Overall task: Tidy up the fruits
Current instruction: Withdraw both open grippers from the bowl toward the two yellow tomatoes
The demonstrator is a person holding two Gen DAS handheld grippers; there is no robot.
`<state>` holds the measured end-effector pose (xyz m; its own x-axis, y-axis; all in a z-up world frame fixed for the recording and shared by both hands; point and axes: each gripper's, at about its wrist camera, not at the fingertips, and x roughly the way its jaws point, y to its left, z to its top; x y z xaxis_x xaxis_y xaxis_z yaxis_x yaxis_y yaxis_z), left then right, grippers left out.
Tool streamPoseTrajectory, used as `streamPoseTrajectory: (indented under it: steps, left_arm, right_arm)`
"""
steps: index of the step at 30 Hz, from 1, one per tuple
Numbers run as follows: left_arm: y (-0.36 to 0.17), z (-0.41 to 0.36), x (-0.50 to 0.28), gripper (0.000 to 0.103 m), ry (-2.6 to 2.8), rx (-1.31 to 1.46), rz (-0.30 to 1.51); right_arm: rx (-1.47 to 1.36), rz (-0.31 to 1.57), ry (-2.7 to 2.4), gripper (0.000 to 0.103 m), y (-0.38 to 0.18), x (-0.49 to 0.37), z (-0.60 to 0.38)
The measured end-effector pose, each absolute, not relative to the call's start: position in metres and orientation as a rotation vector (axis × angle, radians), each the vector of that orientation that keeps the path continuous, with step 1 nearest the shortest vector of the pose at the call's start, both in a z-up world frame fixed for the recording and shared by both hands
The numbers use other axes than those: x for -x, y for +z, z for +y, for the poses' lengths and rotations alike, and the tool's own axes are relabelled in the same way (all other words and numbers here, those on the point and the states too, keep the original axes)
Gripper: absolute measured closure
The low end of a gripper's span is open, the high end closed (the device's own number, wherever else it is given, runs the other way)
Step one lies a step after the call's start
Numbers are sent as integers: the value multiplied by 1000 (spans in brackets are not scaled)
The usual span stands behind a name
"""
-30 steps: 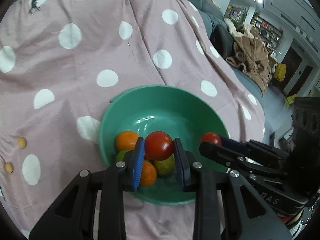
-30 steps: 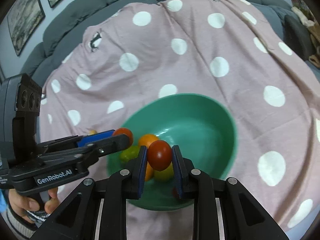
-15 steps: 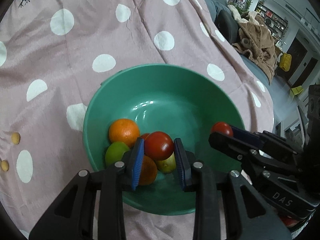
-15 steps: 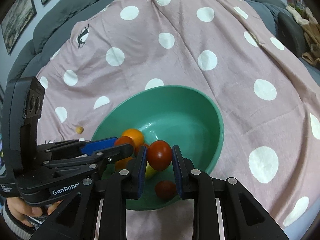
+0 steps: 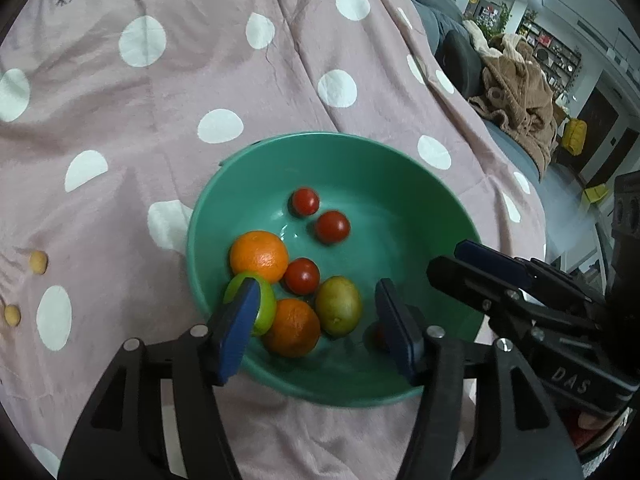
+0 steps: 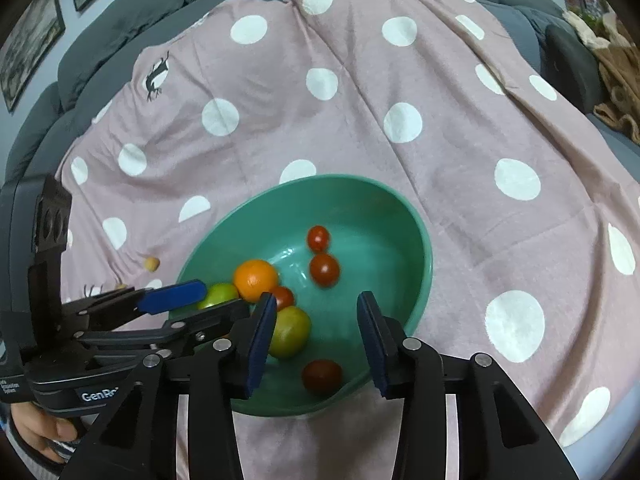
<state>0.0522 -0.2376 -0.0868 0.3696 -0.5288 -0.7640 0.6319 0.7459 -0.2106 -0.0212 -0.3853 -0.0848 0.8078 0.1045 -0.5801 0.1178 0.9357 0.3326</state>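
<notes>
Fruit sat inside the round green plastic bowl [image 5: 400, 184] on the pink polka-dot cloth [image 5: 160, 92]: two oranges [image 5: 259, 255], small red tomatoes [image 5: 332, 226] and a green lime [image 5: 264, 312]. Left gripper [image 5: 316, 328] and right gripper [image 6: 316, 332] hung over the bowl's near rim, jaws spread wide, gripping nothing.

Half a second ago: left gripper [image 5: 316, 320] and right gripper [image 6: 316, 330] each clamped on a red tomato. Now: both sets of jaws spread wide, nothing between them. Two tomatoes newly loose in the green bowl [image 5: 448, 216], ahead of the fingertips: far tomato [image 5: 305, 201] and near tomato [image 5: 332, 227], just apart from each other, the near one blurred. Seen from the right wrist as far tomato [image 6: 318, 238] and near tomato [image 6: 324, 270], beyond the open jaws toward the bowl [image 6: 416, 280] middle.
</notes>
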Motion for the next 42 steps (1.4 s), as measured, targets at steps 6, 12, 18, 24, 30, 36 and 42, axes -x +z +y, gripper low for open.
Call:
streamPoseTrajectory:
  steps: [6,12,18,24,30,36,42]
  left_arm:
    - [-75,-213,-39,41,-736,-67,904]
    - [-64,-181,-25,33,-681,-68,861]
    - [-71,-131,-23,31,-591,-4,889]
    - [-83,-84,-20,31,-513,67,926]
    - [-90,-44,-14,31,-462,135,935]
    - [-96,-8,-11,31,-446,216,936]
    - [-98,22,-14,31,-425,267,915]
  right_arm:
    - [-374,628,12,58,-81,24,-381]
    - [-345,620,40,58,-73,29,-368]
    - [-324,626,72,58,-67,31,-352]
    - [-277,637,110,58,-61,32,-330]
    - [-215,649,168,58,-56,30,-299]
    - [-173,672,239,58,-55,23,-265]
    - [-146,709,325,58,-62,9,-227]
